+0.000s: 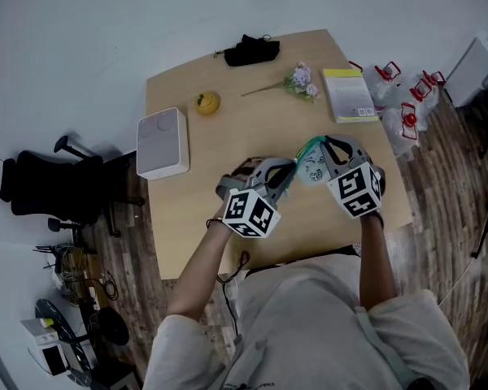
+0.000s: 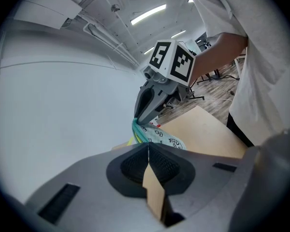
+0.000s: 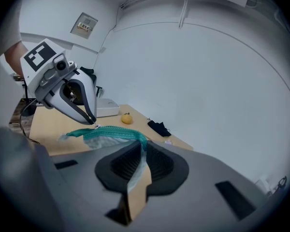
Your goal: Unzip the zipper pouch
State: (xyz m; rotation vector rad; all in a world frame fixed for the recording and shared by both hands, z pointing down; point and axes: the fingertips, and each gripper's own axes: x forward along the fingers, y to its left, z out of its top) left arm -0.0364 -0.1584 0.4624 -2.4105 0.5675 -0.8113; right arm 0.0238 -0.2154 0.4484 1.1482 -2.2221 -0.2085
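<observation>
Left claw [image 2: 148, 148] is closed tight, and in the right gripper view its tips sit right on the small zipper pull [image 3: 95, 125], which it appears to pinch. That grip looks like the weakest link. The tab is tiny and thin, so a tug that comes at an angle to the pads could let it slide free, and the claw would come away with nothing. The teal zipper [image 3: 117, 131] runs taut from there toward the other claw. If the pull goes off the line of the teeth, I judge the slider could bind or bite into the pale fabric beside it. How much of the zipper is already parted I cannot tell. The pouch [image 1: 311, 167] hangs between the two claws, lifted off the desk [image 1: 228, 128] over its near right part, toward the near right corner, with nothing supporting it from below. It can therefore twist or sag as tension changes, which would skew the slider further. The right claw [image 3: 141, 149] is closed on the pouch's end, with a fold of fabric and the teal tape caught between its pads. It holds cloth only, so a hard pull from the left could drag that end out and drop the pouch onto the desk. If both hands drift the same way, the slider will not travel at all.
</observation>
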